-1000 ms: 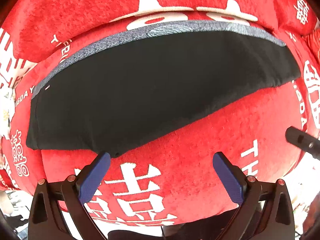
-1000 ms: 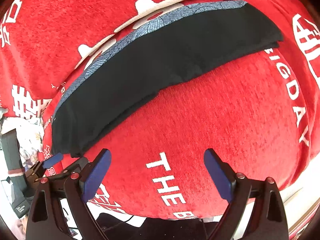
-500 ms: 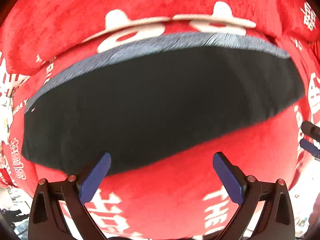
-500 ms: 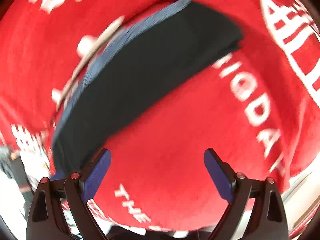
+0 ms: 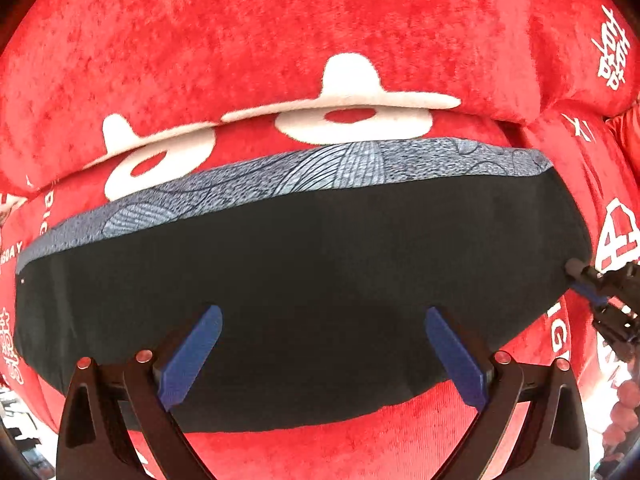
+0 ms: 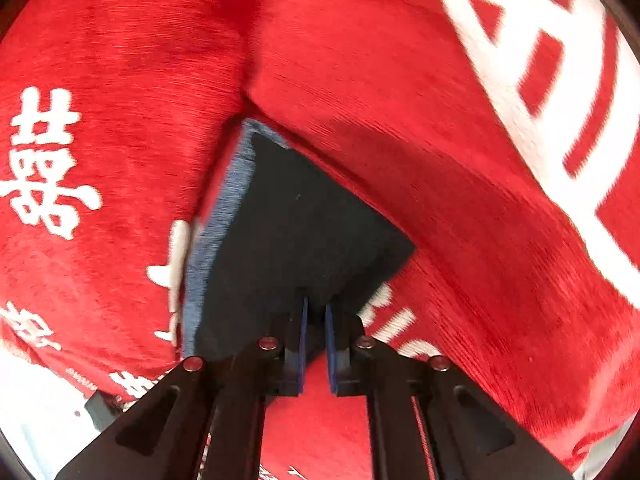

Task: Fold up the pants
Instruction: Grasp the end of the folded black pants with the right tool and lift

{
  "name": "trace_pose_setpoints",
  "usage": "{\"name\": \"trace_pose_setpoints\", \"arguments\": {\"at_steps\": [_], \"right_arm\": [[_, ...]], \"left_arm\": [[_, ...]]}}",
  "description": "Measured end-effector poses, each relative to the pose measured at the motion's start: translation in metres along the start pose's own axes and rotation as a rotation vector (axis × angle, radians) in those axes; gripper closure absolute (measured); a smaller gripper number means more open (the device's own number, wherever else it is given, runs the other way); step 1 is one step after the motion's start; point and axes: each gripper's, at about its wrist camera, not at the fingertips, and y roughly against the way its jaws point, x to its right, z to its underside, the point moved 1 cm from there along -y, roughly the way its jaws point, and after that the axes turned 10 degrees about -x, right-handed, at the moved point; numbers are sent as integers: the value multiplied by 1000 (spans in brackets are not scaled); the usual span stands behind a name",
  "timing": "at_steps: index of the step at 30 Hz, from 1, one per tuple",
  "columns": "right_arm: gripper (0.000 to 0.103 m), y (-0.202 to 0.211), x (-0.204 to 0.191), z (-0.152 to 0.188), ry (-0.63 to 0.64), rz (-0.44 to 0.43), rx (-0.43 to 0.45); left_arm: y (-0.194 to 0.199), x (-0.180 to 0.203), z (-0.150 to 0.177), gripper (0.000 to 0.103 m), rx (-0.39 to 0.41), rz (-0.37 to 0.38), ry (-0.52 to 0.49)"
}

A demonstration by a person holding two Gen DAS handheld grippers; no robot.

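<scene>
The folded black pants [image 5: 304, 280] with a grey patterned band [image 5: 320, 168] along the far edge lie flat on the red plush cover [image 5: 240, 40]. My left gripper [image 5: 322, 348] is open, its blue fingers spread above the near edge of the pants. My right gripper [image 6: 316, 320] is shut on the right end of the pants [image 6: 296, 232]. It also shows at the right edge of the left wrist view [image 5: 592, 288], at the pants' right end.
The red cover [image 6: 440, 160] with white lettering rises in soft folds behind and to the right of the pants. A pale floor and a dark object [image 6: 100, 412] show at the lower left of the right wrist view.
My left gripper moved forward over the near edge of the pants. My right gripper swung to the right end of the pants and closed on it.
</scene>
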Motion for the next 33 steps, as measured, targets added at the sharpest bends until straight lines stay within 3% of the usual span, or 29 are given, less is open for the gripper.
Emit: {"name": "trace_pose_setpoints", "arguments": {"at_steps": [5, 8, 10, 11, 16, 25, 26, 27, 28, 31, 33], "right_arm": [[93, 1, 14, -1, -9, 44, -14], [80, 3, 24, 1, -35, -12, -31], [55, 7, 24, 5, -9, -13, -29], [53, 7, 25, 6, -3, -23, -32], [53, 3, 35, 5, -36, -74, -37], [53, -11, 38, -17, -94, -225, 64], [56, -12, 39, -19, -111, -245, 67], [81, -13, 41, -20, -131, -287, 62], [86, -11, 43, -20, -141, -314, 56], [86, -2, 31, -17, -84, -303, 69], [86, 6, 18, -14, -26, -297, 74]], "left_arm": [[-22, 4, -3, 0, -46, -30, -2], [-26, 2, -4, 0, -38, -7, 14], [-28, 3, -4, 0, -35, -7, 8], [-30, 4, -4, 0, -32, -5, 8], [-35, 6, -8, 0, -22, 5, 12], [-32, 7, -8, 3, -26, 1, -5], [-27, 8, -9, 8, -18, -3, -2], [-19, 10, -17, 16, 3, -14, -3], [-13, 12, -23, 17, 30, -29, -4], [-2, 15, -47, 17, 96, -51, 15], [-6, 19, -68, 17, 99, -57, 40]]}}
